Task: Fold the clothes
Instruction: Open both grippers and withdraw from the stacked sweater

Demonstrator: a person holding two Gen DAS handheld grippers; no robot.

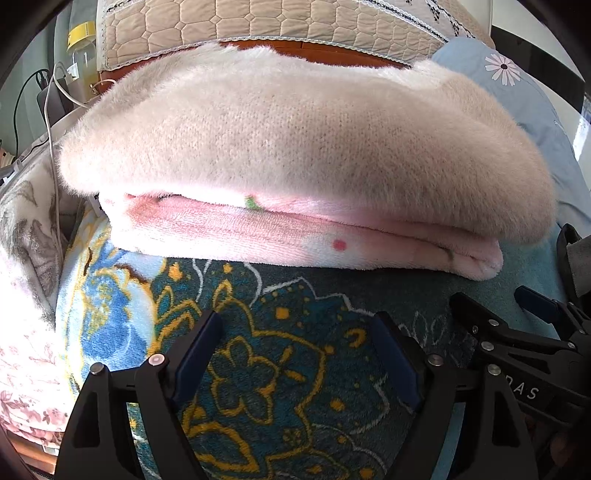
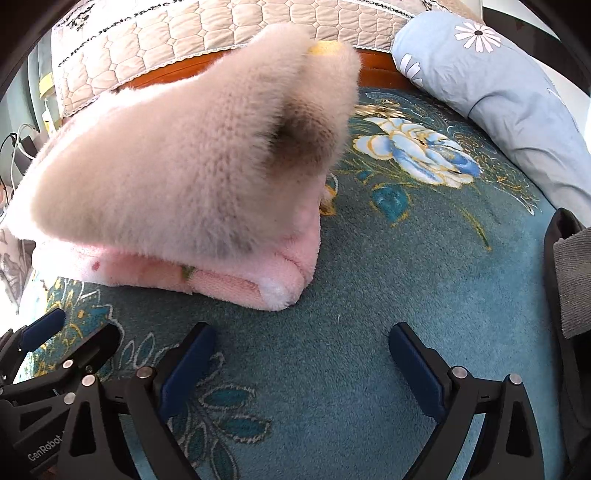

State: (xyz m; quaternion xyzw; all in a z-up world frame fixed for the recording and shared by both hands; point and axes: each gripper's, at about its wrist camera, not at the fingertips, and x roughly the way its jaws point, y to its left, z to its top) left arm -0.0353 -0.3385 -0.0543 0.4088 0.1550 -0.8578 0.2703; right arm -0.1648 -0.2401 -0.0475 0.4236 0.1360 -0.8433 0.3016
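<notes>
A folded pink fleece garment [image 1: 295, 147] with a fuzzy cream lining on top lies on the teal floral blanket [image 1: 258, 354]. It also shows in the right wrist view [image 2: 177, 177], with its near right corner [image 2: 280, 291] on the blanket. My left gripper [image 1: 295, 328] is open and empty, just in front of the garment's near edge. My right gripper [image 2: 301, 338] is open and empty, in front of the garment's right corner. The right gripper shows at the left wrist view's right edge [image 1: 491, 314]. The left gripper shows at the right wrist view's left edge [image 2: 74, 332].
A quilted beige headboard cover [image 1: 258, 22] stands behind the garment. A light blue daisy pillow [image 2: 498, 92] lies at the back right. A floral cream blanket [image 1: 26, 258], cables [image 1: 51, 122] and a jar [image 1: 83, 48] are at the left. Dark grey cloth [image 2: 569, 280] is at the right.
</notes>
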